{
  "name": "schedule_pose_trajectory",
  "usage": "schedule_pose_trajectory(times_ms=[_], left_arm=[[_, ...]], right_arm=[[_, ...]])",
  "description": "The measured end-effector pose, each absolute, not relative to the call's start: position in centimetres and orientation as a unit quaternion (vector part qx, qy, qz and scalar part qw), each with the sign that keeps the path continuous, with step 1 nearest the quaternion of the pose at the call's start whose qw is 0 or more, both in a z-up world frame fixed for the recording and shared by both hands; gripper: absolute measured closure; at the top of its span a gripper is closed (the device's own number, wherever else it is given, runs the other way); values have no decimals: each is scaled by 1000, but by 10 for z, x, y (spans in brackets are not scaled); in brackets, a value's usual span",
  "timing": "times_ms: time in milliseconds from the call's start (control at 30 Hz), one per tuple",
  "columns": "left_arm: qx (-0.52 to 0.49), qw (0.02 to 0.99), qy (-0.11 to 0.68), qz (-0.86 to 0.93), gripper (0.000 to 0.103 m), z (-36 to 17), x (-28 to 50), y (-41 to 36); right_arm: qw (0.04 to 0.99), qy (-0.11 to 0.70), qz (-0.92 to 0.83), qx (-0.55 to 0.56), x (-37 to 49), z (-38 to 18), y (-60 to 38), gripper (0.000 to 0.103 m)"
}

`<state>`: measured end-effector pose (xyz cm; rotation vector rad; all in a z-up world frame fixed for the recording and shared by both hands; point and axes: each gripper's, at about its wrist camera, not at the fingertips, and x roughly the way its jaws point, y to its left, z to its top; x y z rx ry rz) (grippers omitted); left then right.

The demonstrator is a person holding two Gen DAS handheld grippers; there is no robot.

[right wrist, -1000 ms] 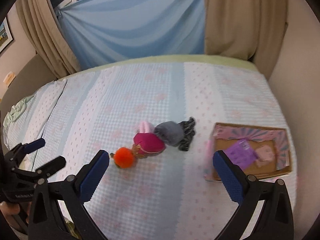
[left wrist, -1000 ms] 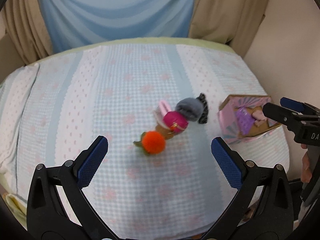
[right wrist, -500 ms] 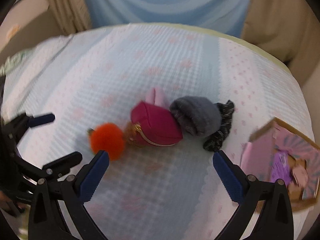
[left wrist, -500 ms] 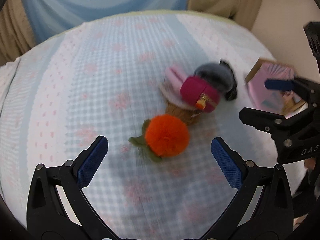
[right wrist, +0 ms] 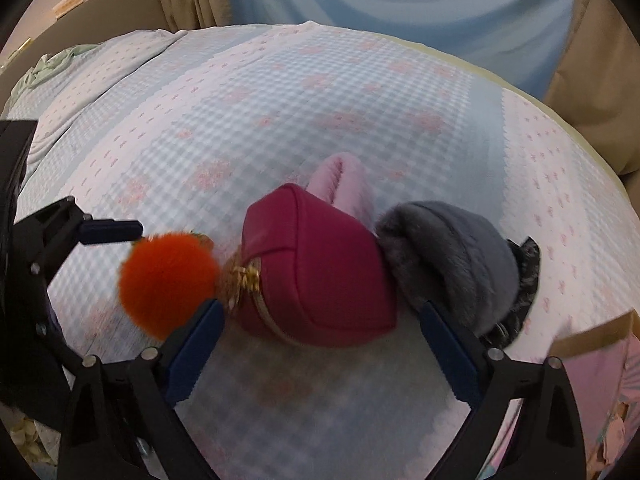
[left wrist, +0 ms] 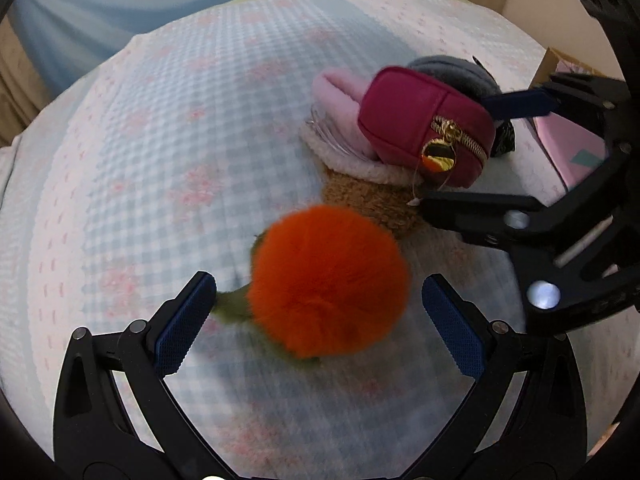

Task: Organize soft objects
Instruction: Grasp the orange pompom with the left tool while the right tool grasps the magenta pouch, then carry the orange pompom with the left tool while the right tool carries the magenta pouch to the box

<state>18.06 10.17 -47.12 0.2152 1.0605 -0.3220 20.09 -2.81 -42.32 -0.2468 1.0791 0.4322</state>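
Observation:
A fluffy orange pom-pom (left wrist: 326, 282) with green leaves lies on the checked bedspread, between the open fingers of my left gripper (left wrist: 318, 324). Behind it lie a brown and cream plush piece (left wrist: 372, 196), a pink plush (left wrist: 340, 100), a magenta zip pouch (left wrist: 424, 124) and a grey furry piece (left wrist: 452, 70). In the right wrist view my right gripper (right wrist: 320, 346) is open with the magenta pouch (right wrist: 316, 264) between its fingers, the pom-pom (right wrist: 168, 276) at left, the grey piece (right wrist: 452, 256) at right.
A pink cardboard box (left wrist: 576, 136) sits at the bed's right edge; it also shows in the right wrist view (right wrist: 600, 364). A dark patterned fabric (right wrist: 528, 268) lies behind the grey piece. Blue and beige curtains (right wrist: 400, 4) hang behind the bed.
Both grippers have moved down and forward to the pile. The pom-pom now sits between the left fingers and the pouch between the right fingers. Both stayed open.

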Motion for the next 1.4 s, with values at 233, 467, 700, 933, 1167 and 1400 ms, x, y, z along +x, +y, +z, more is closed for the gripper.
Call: schedule_pose_trajectory(times_ms=[233, 467, 700, 933, 1167, 1400], left_arm=[[129, 841, 502, -156, 58, -482, 183, 85], [120, 831, 522, -150, 64, -489, 191, 87], [105, 836, 517, -150, 67, -477, 192, 93], [90, 847, 503, -147, 68, -463, 199, 99], [69, 859, 488, -137, 68, -443, 204, 111], [64, 871, 468, -135, 68, -409, 190, 116]], right_arm=[[826, 516, 207, -89, 212, -431, -26, 41], [834, 509, 202, -69, 211, -418, -34, 59], [839, 510, 188, -30, 214, -409, -47, 68], [847, 500, 178, -21, 211, -397, -47, 71], [857, 488, 166, 0, 205, -380, -54, 72], [870, 471, 146, 19, 192, -340, -67, 72]])
